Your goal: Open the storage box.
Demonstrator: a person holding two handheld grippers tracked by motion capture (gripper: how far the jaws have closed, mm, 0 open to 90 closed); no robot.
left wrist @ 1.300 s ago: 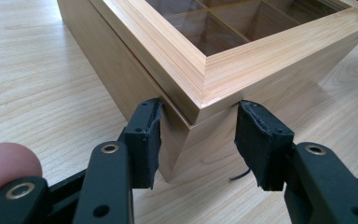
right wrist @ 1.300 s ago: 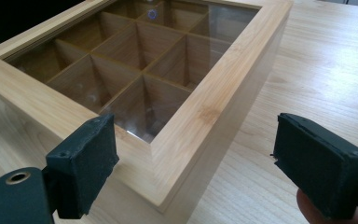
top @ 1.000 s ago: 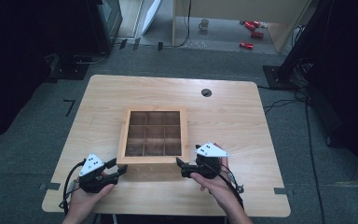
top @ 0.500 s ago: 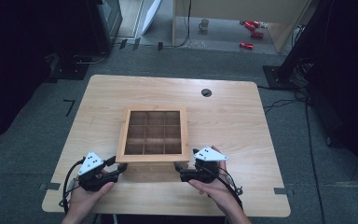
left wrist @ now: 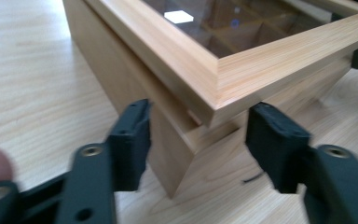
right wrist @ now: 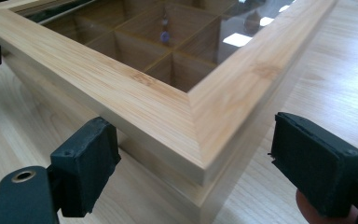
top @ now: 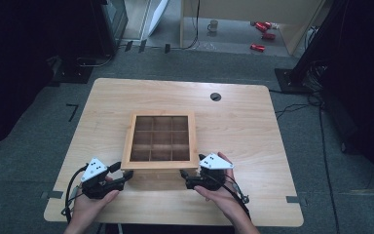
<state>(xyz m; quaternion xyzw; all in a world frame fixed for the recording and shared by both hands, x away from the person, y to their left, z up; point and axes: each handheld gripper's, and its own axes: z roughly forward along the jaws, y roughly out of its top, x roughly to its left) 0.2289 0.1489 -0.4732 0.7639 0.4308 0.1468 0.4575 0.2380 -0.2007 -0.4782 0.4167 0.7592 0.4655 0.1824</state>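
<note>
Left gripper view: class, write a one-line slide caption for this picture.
Open left gripper straddles the near corner of a wooden box with a glass-topped lid, on a wooden table.

Your left gripper (top: 119, 176) and right gripper (top: 187, 176) sit at the near corners of the wooden compartment box (top: 159, 141), which lies between the two sets of jaws on the table (top: 253, 126). Each set points inward at a corner. Beyond the jaws the box's glass lid shows nine compartments.

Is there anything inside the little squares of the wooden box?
No, the high view shows all nine compartments of the wooden box empty.
</note>
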